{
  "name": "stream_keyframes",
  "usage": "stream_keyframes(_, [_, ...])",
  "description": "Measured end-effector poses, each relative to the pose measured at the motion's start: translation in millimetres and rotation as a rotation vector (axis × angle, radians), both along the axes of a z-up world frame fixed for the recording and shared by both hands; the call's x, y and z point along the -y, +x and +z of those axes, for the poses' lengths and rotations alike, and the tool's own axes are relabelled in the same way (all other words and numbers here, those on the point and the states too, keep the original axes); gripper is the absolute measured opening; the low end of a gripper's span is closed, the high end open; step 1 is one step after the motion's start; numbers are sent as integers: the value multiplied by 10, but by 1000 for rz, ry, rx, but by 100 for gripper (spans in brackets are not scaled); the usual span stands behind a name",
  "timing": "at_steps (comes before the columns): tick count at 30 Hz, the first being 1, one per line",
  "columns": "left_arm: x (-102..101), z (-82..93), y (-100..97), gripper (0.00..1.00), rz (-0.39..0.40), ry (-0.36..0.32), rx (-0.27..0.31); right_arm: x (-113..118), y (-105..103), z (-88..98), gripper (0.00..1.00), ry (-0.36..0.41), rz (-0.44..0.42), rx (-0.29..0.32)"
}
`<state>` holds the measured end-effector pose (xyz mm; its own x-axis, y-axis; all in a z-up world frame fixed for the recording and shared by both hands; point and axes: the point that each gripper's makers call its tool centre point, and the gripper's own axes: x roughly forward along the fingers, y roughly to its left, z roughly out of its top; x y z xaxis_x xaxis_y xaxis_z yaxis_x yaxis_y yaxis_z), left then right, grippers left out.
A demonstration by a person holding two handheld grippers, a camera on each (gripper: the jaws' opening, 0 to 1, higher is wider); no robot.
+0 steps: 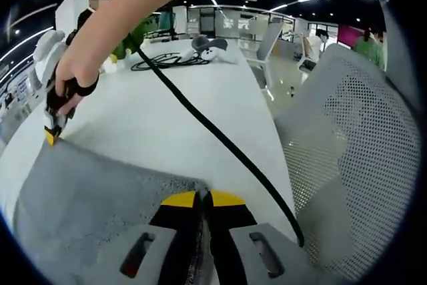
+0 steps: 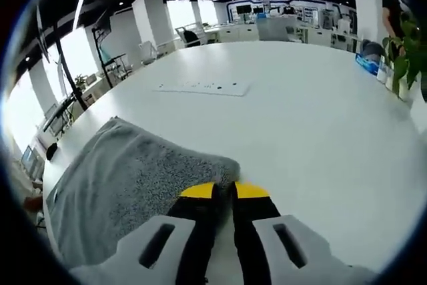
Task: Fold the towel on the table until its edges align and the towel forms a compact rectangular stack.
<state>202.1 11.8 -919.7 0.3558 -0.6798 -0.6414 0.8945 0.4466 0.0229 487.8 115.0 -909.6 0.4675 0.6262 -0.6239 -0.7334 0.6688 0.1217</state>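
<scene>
- Towel first: my grey, nubby terry-cloth towel (image 1: 100, 191) lies flat on the white table (image 1: 200, 98), spreading across the lower left of the left gripper view, with one corner reaching up to my left gripper.
- My left gripper (image 1: 202, 196), black with yellow tips, has its jaws pressed together on the near corner of the towel, so I read it as clenched on the cloth.
- At the far left of that view I see my right gripper (image 1: 51, 135), held in a bare hand (image 1: 73, 81), its yellow tip down at the towel's other corner; from here I cannot tell how its jaws stand.
- A black cable (image 1: 220, 135) runs from that arm diagonally across the table toward the lower right, and a coil of black cord (image 1: 163, 61) sits at the far end of the tabletop.
- A white perforated mesh chair back (image 1: 353, 158) stands just beside the table's right edge.
- In the right gripper view, the towel (image 2: 127, 185) lies to the left, its corner bunched at my right gripper (image 2: 224, 190), whose jaws are closed on that corner.
- A flat white power strip (image 2: 203, 87) rests well apart from the towel, further up the table (image 2: 320, 118).
- Green potted plants (image 2: 403, 48) stand at the right edge.
</scene>
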Motion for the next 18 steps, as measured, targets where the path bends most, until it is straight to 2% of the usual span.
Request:
stream_keyframes(1, [-1,0,1,6,0,-2,-2,-13,-1,1,7,-16,10,19])
stream_keyframes(6, [-4,1,4,6,-2,-13,-11,-44,37,-44,7,12,-23,-26])
stream_keyframes(10, [-8,6,11,6,18,-30,-21,-61,27,-68,3,34,-29,-41])
stream_keyframes(15, [-12,1,9,6,22,-32,-13,-77,15,-57,1,41,-18,-25])
stream_keyframes(18, [-21,15,16,5,48,-47,-29,-85,17,-35,0,41,-17,-18])
